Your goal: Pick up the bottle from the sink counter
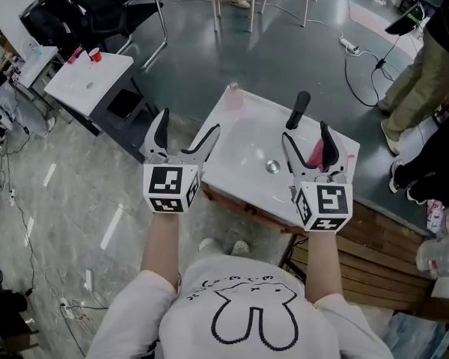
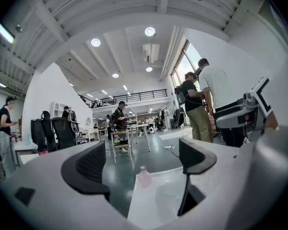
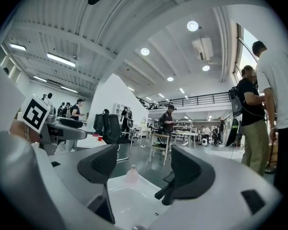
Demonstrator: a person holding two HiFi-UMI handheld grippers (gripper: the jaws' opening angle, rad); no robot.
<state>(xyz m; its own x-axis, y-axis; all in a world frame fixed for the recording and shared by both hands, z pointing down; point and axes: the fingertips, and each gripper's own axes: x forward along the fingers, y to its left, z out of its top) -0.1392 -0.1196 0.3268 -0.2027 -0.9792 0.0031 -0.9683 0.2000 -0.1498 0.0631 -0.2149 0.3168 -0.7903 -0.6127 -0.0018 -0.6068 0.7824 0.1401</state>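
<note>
The jaws of the left gripper (image 1: 187, 132) and the right gripper (image 1: 307, 146) are spread apart with nothing between them. The small pale-pink translucent plastic bottle (image 1: 233, 96) is seen ahead of the left claw, well apart from it, on the white sink counter (image 1: 243, 187). The open claw would best be brought level around the bottle's body before being closed.

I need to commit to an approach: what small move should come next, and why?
Probably ease the left gripper forward toward the bottle, upright at the far left corner of the sink counter. Its jaws stand apart and empty, the bottle lines up between them but well beyond, and this gripper is nearer it than the right gripper.
</note>
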